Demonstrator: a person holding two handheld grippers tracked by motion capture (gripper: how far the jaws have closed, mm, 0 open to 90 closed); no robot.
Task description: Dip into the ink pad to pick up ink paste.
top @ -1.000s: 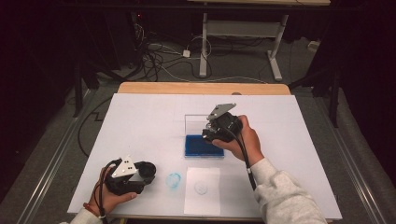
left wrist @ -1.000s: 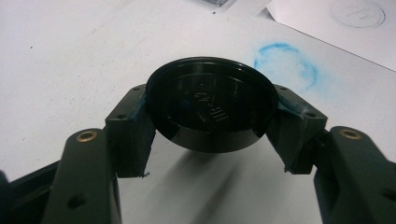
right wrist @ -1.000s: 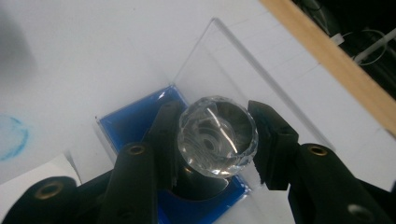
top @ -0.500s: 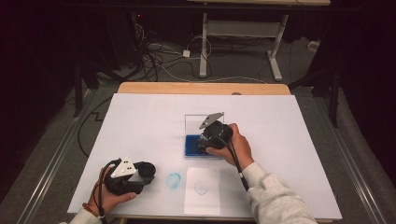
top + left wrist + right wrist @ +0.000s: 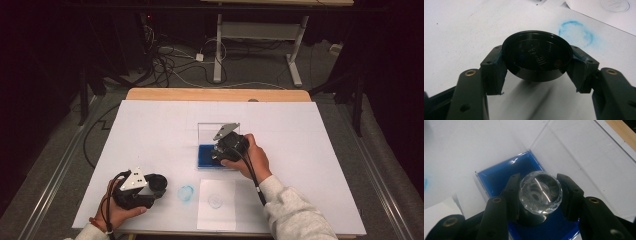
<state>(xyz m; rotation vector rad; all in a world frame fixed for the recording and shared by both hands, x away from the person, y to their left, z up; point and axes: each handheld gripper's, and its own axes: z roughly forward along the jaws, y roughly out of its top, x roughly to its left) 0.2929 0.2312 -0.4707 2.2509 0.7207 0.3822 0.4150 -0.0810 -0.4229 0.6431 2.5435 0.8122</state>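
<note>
Your right gripper (image 5: pixel 218 152) has come down since a second ago: back then it hovered above the back of the blue ink pad (image 5: pixel 206 156), and now it sits low over the pad, tilted down toward it. Its jaws are clamped on the stamp (image 5: pixel 540 192), a clear faceted knob on a dark base, and in the right gripper view that base is right down on the blue surface inside the tray (whether it actually presses into the ink, you can't tell from here). The pad's clear lid (image 5: pixel 209 132) stands open behind it, upright. Your left gripper (image 5: pixel 159 184) hasn't budged; it rests near the front left of the white table (image 5: pixel 150 125), jaws closed tight on the black round cap (image 5: pixel 536 56), which it holds tilted just above the tabletop. Just beside it, to its right, there's the smudged blue ring (image 5: pixel 185 192) printed on the table, and next to that the white sheet of paper (image 5: pixel 216 215) with a faint circle on it, both exactly where they were before.
</note>
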